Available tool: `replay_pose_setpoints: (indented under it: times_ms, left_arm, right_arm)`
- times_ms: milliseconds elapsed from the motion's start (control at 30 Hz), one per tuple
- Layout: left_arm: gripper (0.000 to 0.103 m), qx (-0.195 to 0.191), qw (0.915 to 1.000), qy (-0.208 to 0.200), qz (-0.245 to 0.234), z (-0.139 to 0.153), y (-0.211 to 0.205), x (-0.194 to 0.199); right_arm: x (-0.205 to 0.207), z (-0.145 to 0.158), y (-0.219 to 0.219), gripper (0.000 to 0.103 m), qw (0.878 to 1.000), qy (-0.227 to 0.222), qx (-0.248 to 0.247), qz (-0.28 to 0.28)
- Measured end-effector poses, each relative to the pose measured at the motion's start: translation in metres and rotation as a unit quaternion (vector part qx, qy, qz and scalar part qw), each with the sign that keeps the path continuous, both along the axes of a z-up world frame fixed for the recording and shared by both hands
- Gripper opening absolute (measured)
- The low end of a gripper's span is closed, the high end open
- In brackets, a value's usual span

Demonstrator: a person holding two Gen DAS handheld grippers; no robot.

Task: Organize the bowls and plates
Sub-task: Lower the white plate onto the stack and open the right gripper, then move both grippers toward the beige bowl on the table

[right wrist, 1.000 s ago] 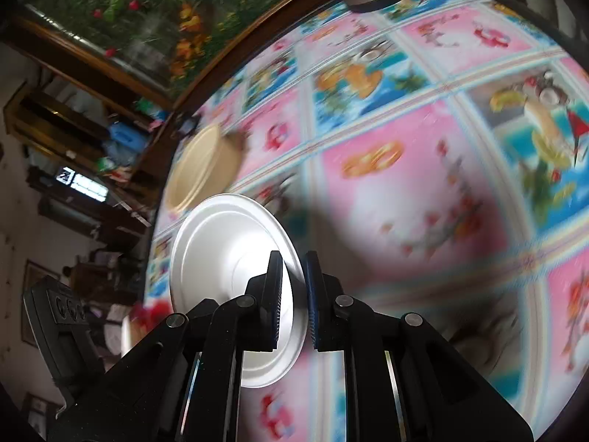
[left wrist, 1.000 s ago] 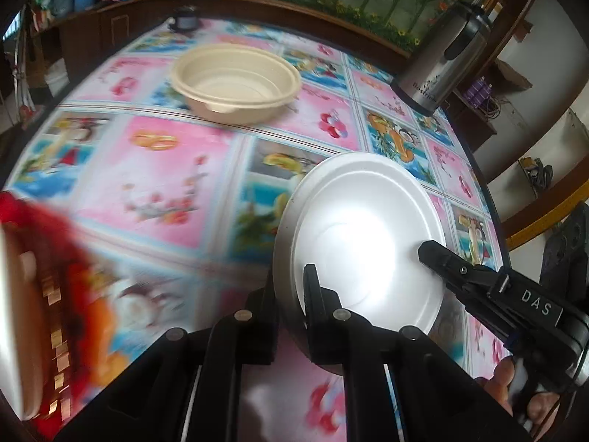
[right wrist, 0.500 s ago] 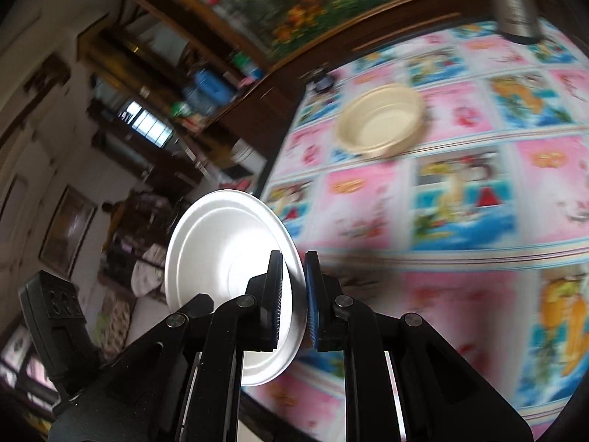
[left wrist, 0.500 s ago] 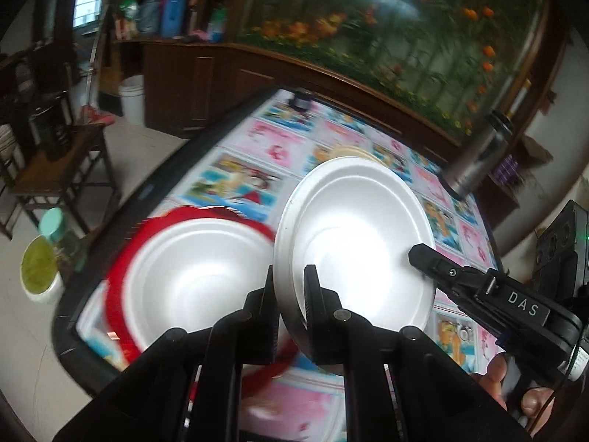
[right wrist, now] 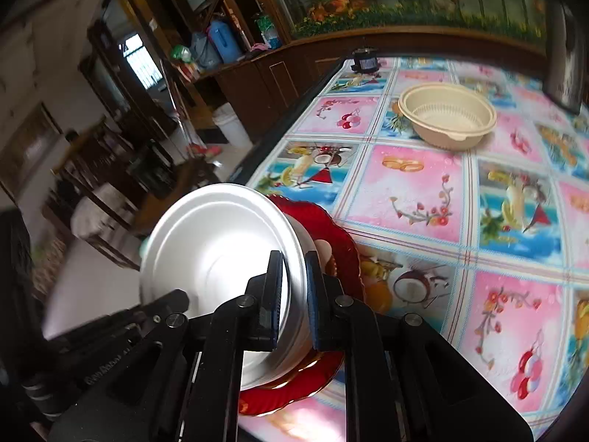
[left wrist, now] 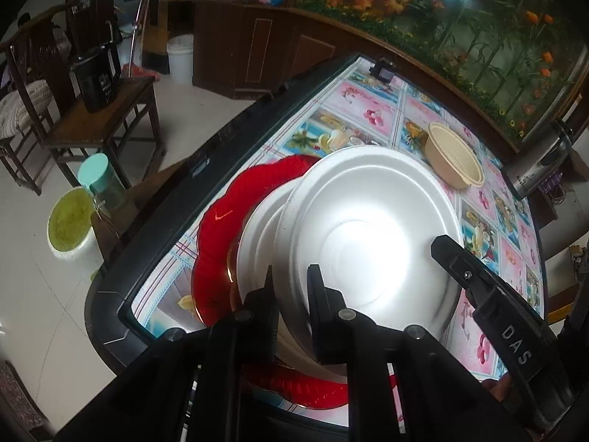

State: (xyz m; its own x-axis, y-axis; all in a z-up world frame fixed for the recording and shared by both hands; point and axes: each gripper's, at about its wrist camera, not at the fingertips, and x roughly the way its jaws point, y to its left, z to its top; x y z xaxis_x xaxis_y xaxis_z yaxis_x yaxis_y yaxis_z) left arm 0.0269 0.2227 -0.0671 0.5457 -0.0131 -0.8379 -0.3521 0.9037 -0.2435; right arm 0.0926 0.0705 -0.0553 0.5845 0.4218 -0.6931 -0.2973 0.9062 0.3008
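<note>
Both grippers hold one white plate (left wrist: 368, 228) by its rim, tilted. My left gripper (left wrist: 292, 287) is shut on its near edge. My right gripper (right wrist: 294, 276) is shut on the opposite edge of the plate (right wrist: 213, 243). The plate sits just above a second white plate (left wrist: 257, 235), which lies in a red scalloped plate (left wrist: 228, 213) at the table's near corner. The red plate also shows in the right wrist view (right wrist: 331, 235). A beige bowl (left wrist: 454, 160) stands farther back on the table, also seen in the right wrist view (right wrist: 447, 116).
The table (right wrist: 423, 188) has a flowered pink and blue cloth and a dark rim (left wrist: 191, 184). A steel thermos (left wrist: 541, 158) stands at the far right. A small dark object (left wrist: 383, 70) sits at the far edge. A wooden chair (left wrist: 95, 118) and buckets stand on the floor.
Both grippers have carried the white plate toward the table's corner and lowered it over the white plate in the red plate. The beige bowl has not moved.
</note>
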Motion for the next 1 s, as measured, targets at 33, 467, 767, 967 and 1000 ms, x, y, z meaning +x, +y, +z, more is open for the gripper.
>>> replay_pose_setpoints:
  times_ms: [33,467,767,967,1000]
  left_arm:
    - [0.015,0.001,1.0,0.001,0.002,-0.001,0.001,0.0]
    - [0.016,0.044,0.9989,-0.005,0.013,0.003,0.011,-0.006]
    - [0.024,0.267,0.9629,0.032,-0.015,0.009,-0.027,0.005]
    - [0.036,0.247,0.9668,-0.047,0.047,0.061,-0.022,-0.014]
    - [0.044,0.226,0.9712,-0.068,0.035,0.068,-0.029,-0.016]
  right_arm:
    - [-0.002,-0.001,-0.001,0.013,1.0,-0.003,-0.004,-0.001]
    - [-0.002,0.009,-0.066,0.026,0.992,-0.073,0.092,-0.05]
    - [0.023,-0.025,-0.18,0.028,0.968,-0.047,0.155,-0.191]
    - [0.032,-0.038,-0.205,0.028,0.955,-0.009,0.206,-0.212]
    - [0.033,-0.037,-0.202,0.028,0.957,-0.008,0.207,-0.205]
